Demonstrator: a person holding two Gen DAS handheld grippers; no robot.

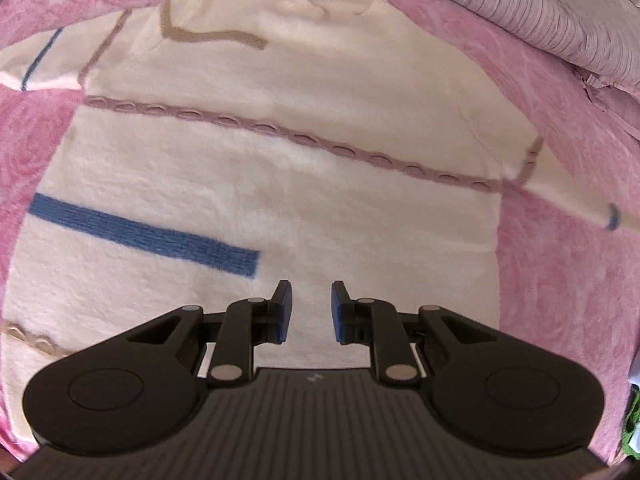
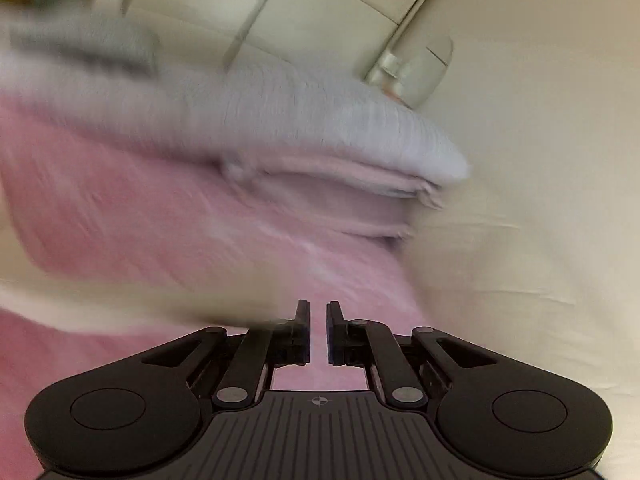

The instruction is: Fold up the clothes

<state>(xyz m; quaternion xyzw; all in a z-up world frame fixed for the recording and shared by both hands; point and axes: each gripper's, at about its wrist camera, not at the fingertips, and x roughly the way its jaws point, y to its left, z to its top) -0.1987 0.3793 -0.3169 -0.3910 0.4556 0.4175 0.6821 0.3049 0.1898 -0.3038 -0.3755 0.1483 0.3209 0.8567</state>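
Here a pink bed cover (image 1: 560, 92) is spread under a cream sweater (image 1: 280, 168), which is laid flat, neck far from the camera, sleeves out to both sides. Folded bedding (image 2: 320, 136) is stacked beyond. The left gripper (image 1: 311, 312) is held over the hem, jaws parted by a small gap, nothing gripped. The right gripper (image 2: 318, 332) is seen blurred, jaws nearly closed and empty. A sleeve is best pinched by its cuff and folded straight across the body.
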